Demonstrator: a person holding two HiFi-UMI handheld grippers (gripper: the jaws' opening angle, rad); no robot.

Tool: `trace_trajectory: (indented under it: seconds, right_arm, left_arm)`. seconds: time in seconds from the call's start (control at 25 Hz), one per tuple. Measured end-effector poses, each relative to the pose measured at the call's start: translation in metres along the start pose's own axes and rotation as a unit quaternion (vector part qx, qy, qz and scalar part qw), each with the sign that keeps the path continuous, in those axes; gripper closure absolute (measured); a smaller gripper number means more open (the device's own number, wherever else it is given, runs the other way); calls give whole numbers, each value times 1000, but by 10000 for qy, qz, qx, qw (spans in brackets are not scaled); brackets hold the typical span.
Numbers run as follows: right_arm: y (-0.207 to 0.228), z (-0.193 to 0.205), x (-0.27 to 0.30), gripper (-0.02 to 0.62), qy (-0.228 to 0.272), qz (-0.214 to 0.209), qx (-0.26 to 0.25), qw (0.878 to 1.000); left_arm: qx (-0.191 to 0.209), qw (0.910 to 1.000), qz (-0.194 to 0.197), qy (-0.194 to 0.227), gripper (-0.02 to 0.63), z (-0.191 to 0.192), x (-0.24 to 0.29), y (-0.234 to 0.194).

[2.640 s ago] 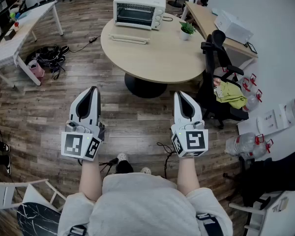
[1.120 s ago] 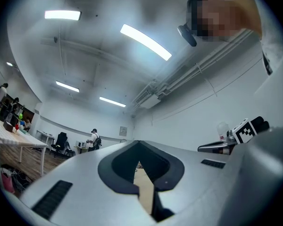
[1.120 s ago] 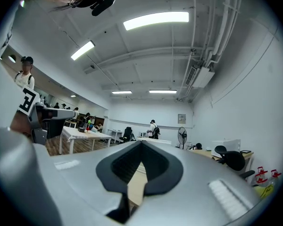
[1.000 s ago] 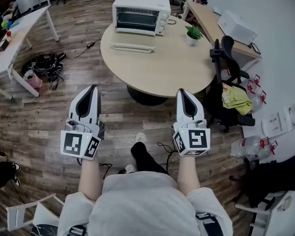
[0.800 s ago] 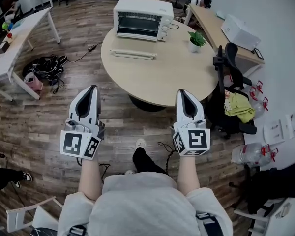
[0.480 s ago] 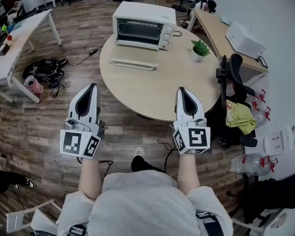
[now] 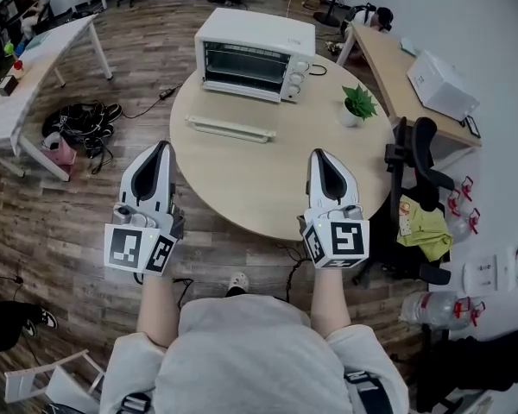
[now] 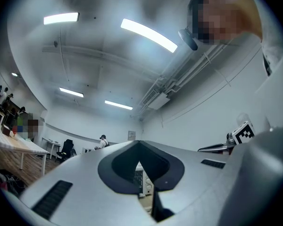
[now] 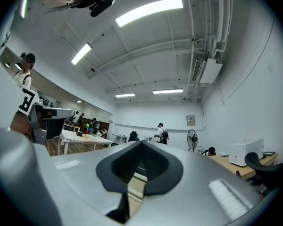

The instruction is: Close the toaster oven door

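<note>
Seen from the head view, the left claw [image 7: 161,150] hung just off the near-left rim of the round worktop [image 7: 242,188], over the wooden floor, its two jaws pressed together into one point with nothing between them. The left gripper view agreed: the tips met, and only the notch behind them stayed clear. Through that notch showed a sliver of the toaster oven [image 7: 255,54], too small there to read its door. The oven itself stood at the far side of the worktop, its mouth facing the person and the rack inside visible. Its door [image 7: 231,128] lay swung down flat toward the worktop's middle, where little more than the pale handle bar could be made out. The right claw [image 7: 319,156] reached in over the near-right edge of the worktop, well short of the door and touching nothing. It was likewise pinched shut and empty, and its marker cube sat back beyond the rim. A small potted plant [image 7: 360,103] stood on the right part of the worktop, and a black office chair [image 7: 419,158] sat just past the right rim. Both gripper views pointed upward, so ceiling lights and far walls filled them, and the claws' own grey bodies hid almost all of the worktop. The person's forearms and torso covered the floor nearest the worktop's near edge.
</note>
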State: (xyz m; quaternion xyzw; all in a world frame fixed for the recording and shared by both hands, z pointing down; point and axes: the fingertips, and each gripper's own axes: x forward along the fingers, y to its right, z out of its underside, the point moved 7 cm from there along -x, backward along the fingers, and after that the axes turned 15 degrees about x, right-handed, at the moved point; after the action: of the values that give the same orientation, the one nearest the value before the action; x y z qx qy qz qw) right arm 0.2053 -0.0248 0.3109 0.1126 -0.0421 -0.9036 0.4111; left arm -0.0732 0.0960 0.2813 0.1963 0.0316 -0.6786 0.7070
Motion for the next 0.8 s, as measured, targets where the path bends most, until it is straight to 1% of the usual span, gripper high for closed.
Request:
trace_trajectory:
  seconds: [0.24, 0.44, 0.64, 0.8]
  right_arm:
    - [18, 7, 22, 583, -56, -103, 61, 9999]
    - [21, 12, 37, 583, -92, -169, 93, 9998]
    - [26, 16, 55, 583, -102, -114, 130, 9998]
    - [29, 18, 74, 583, -70, 57, 112, 9999]
  left_arm:
    - [40, 10000, -20, -40, 600, 9, 21, 6]
    - [63, 9999, -57, -112, 600, 16, 31, 1]
    - [44, 9999, 7, -116, 600, 26, 49, -9]
    - [4, 9999, 162, -61, 600, 35, 72, -23]
